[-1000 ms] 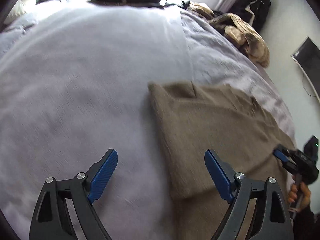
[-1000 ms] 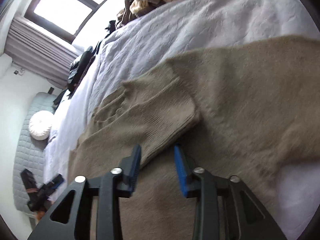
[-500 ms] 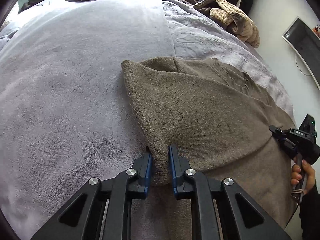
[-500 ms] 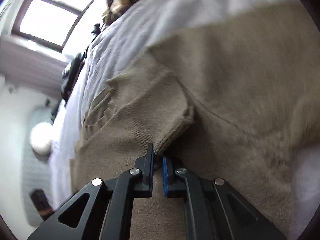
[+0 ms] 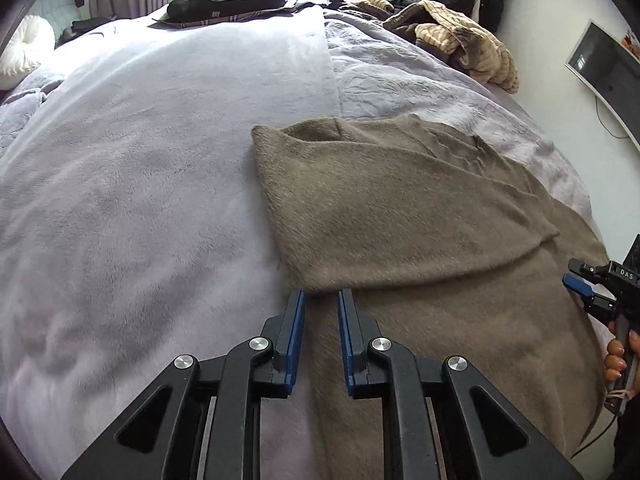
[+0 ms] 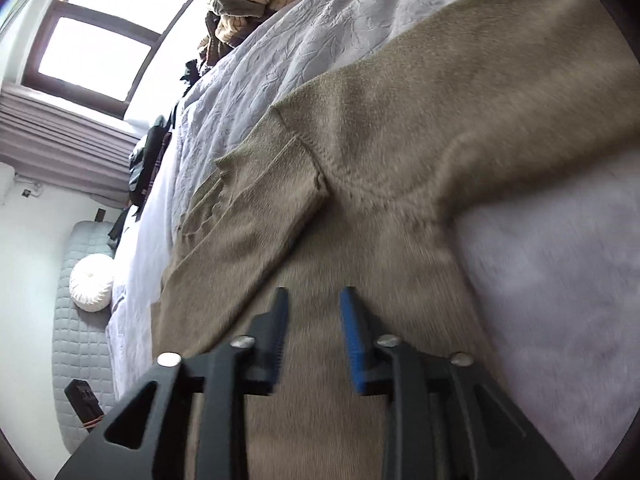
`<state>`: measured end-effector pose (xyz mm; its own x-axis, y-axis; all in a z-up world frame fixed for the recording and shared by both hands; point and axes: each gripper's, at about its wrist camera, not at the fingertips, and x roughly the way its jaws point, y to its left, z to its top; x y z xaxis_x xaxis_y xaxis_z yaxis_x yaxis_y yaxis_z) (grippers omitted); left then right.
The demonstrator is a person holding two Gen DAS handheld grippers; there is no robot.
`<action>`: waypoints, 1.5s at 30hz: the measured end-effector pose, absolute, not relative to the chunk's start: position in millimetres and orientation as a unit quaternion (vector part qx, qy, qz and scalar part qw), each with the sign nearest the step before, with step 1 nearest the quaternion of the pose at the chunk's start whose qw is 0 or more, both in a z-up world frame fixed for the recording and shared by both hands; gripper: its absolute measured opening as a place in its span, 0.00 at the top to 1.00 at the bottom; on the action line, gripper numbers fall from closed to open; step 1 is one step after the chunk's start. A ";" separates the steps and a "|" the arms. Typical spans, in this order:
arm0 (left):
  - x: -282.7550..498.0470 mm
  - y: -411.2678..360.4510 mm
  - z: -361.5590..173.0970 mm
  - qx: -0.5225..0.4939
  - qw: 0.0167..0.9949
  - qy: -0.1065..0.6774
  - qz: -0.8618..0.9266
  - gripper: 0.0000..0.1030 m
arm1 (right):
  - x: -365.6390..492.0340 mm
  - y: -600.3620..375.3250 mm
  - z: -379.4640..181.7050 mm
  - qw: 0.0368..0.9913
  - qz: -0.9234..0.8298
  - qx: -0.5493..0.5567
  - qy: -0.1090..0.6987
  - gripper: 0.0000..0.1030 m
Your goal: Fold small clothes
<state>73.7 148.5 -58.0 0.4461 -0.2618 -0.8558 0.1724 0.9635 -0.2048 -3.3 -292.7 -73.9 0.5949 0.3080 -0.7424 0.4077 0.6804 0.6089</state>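
Note:
A brown knit sweater (image 5: 400, 220) lies on the lilac bed cover (image 5: 140, 180) with its left side folded over as a flat flap. My left gripper (image 5: 322, 294) stands with its jaws a narrow gap apart. The flap's near corner lies right at its fingertips and only the lower layer shows between the pads. In the right wrist view the sweater (image 6: 420, 92) has a sleeve folded across it, ending in a ribbed cuff (image 6: 304, 184). My right gripper (image 6: 314, 292) hovers just short of that cuff, its jaws opening with nothing between them. It also shows at the left wrist view's right edge as the right gripper (image 5: 588, 288).
A heap of striped clothes (image 5: 460, 40) and dark garments (image 5: 228, 0) lie at the bed's far end. A white round cushion (image 5: 20, 56) sits far left. A screen (image 5: 600, 72) hangs on the right wall. A hand (image 5: 618, 356) holds the right gripper's grip.
The left gripper closed on the flap's near corner, then drew back; the flap now lies flat at its tips. The right gripper shut at the cuff, then parted and backed away.

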 end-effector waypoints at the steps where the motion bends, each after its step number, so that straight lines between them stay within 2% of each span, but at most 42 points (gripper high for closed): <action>1: 68.5 145.2 -55.6 -0.043 0.850 0.509 -0.128 0.82 | -7.6 -291.1 -72.3 0.800 -0.028 0.398 0.449 0.58; 5: 48.7 129.6 -48.0 -0.030 0.855 0.502 -0.126 0.81 | -22.4 -284.7 -68.4 0.800 -0.015 0.394 0.453 0.55; 6: 43.8 125.9 -46.3 -0.024 0.858 0.498 -0.121 0.62 | -26.8 -282.7 -67.3 0.799 -0.010 0.393 0.455 0.51; 7: 39.5 122.4 -44.8 -0.021 0.861 0.494 -0.114 0.25 | -29.7 -281.4 -66.1 0.800 -0.007 0.392 0.455 0.48; 8: 33.7 120.2 -41.8 -0.021 0.868 0.485 -0.108 0.15 | -34.0 -280.3 -65.0 0.800 -0.006 0.390 0.455 0.48; 11: 17.7 112.3 -35.0 -0.016 0.879 0.464 -0.109 0.13 | -46.4 -277.6 -60.8 0.802 0.000 0.388 0.455 0.47; 17: -3.1 95.6 -35.4 -0.008 0.868 0.483 -0.114 0.13 | -67.6 -276.9 -58.7 0.804 0.013 0.391 0.447 0.33; 19: -10.4 92.1 -36.2 -0.010 0.866 0.487 -0.112 0.13 | -73.6 -275.6 -57.0 0.808 0.020 0.388 0.443 0.21; 23: -25.0 86.3 -36.7 -0.022 0.864 0.492 -0.107 0.13 | -84.2 -272.8 -49.8 0.820 0.026 0.373 0.433 0.16; 24: -27.9 85.2 -36.7 -0.029 0.864 0.491 -0.107 0.10 | -87.0 -272.9 -48.8 0.822 0.027 0.374 0.430 0.15; 25: -30.5 84.5 -36.6 -0.034 0.865 0.489 -0.108 0.02 | -90.2 -273.3 -48.4 0.821 0.029 0.377 0.427 0.15; 28: -41.1 77.3 -32.4 -0.025 0.876 0.471 -0.101 0.01 | -97.8 -275.7 -49.0 0.819 0.042 0.387 0.422 0.14; 30: -44.9 71.3 -31.4 -0.015 0.877 0.469 -0.101 0.01 | -103.7 -276.9 -49.5 0.820 0.055 0.392 0.414 0.00; 32: -48.2 63.7 -31.4 -0.009 0.873 0.475 -0.108 0.01 | -109.8 -278.9 -49.1 0.823 0.066 0.401 0.397 0.00; 39: -49.2 36.4 -43.6 0.006 0.850 0.512 -0.121 0.01 | -115.6 -288.9 -43.7 0.822 0.066 0.388 0.411 0.00; 45: -55.8 15.3 -42.4 0.003 0.848 0.512 -0.135 0.01 | -128.2 -329.9 -38.2 0.822 0.034 0.407 0.397 0.00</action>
